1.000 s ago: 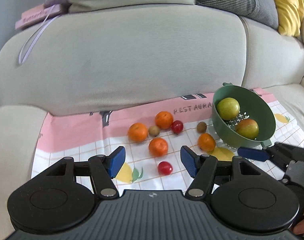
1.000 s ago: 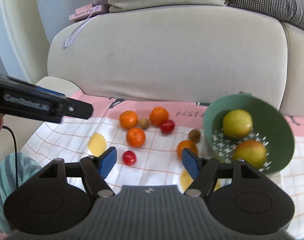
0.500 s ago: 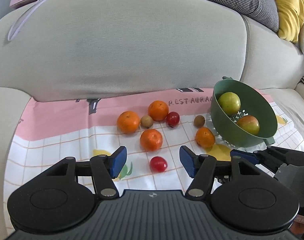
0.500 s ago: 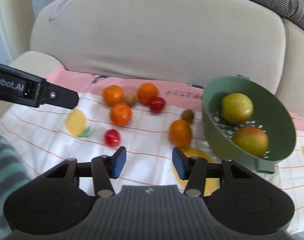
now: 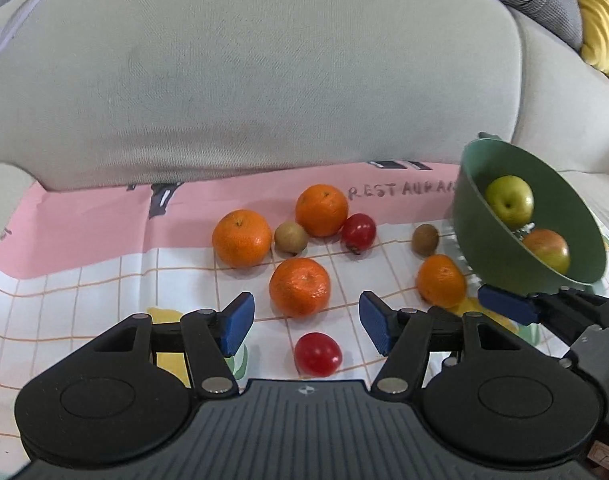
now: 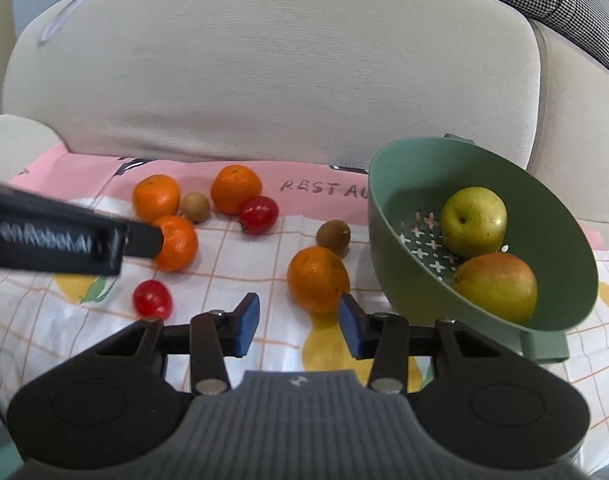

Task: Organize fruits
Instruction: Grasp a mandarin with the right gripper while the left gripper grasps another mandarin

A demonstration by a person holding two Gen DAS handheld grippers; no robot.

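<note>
Both grippers are hanging above a checked cloth [image 6: 240, 264] spread on a sofa seat, and neither is holding anything. Left gripper [image 5: 306, 326] is standing wide, with a small red fruit [image 5: 317, 354] lying between and just below its jaws and a mandarin [image 5: 299, 286] just ahead. Right gripper [image 6: 299, 326] has just been closing to a narrower gap, and nothing is lying between its jaws. An orange mandarin [image 6: 318, 278] is lying just ahead of it, slightly toward its right finger [image 6: 350, 330], beside the tilted green colander [image 6: 388, 216] which is already keeping two apples. I judge the right hand is nearer to this mandarin, so the reach is going forward and a little right
</note>
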